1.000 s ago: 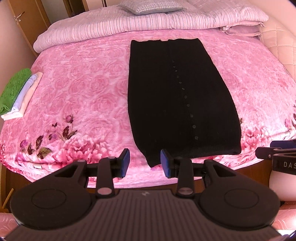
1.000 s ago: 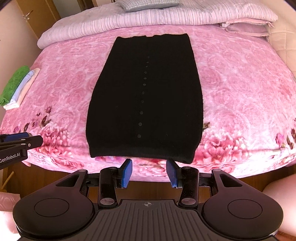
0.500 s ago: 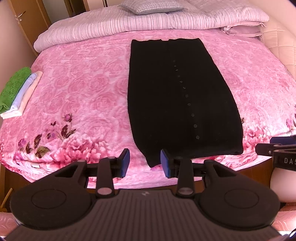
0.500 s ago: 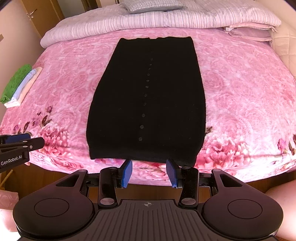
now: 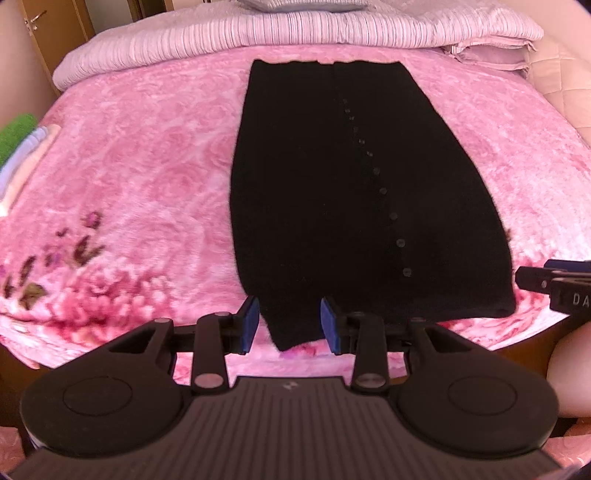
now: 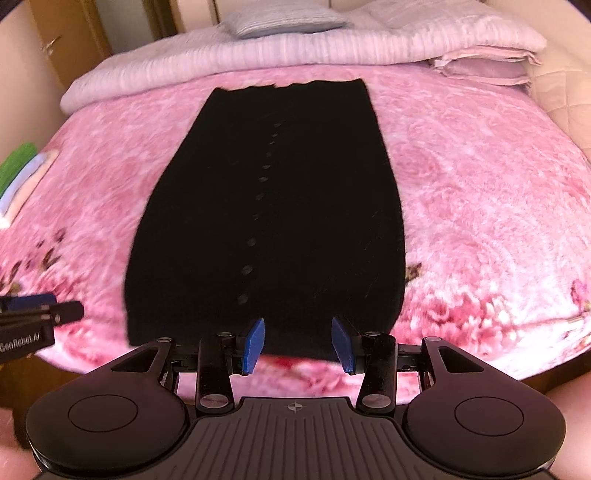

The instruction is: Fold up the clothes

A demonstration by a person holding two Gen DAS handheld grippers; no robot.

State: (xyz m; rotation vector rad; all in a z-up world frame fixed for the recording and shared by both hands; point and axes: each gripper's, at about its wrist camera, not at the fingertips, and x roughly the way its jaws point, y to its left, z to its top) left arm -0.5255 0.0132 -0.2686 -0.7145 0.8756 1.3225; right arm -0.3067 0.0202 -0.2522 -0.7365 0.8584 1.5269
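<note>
A long black knitted garment [image 5: 332,192] with a row of small buttons lies flat and lengthwise on the pink flowered blanket [image 5: 140,177]. My left gripper [image 5: 290,325] hovers open over its near left corner, blue pads apart, the cloth seen between them but not pinched. My right gripper [image 6: 298,345] hangs open above the near hem of the garment [image 6: 266,206], towards its right side. Each gripper shows in the other's view: the right gripper [image 5: 554,286] at the right edge, the left gripper [image 6: 37,319] at the left edge.
A folded stack of green, white and peach cloth [image 5: 18,147] sits at the bed's left edge. A striped quilt [image 5: 295,26] and pillows [image 6: 484,62] lie across the far end. A wooden wardrobe [image 6: 66,48] stands behind on the left.
Both grippers have come down towards the bed's near edge, so the garment's near hem now lies between their fingers in view. Their jaws stayed as wide as before.
</note>
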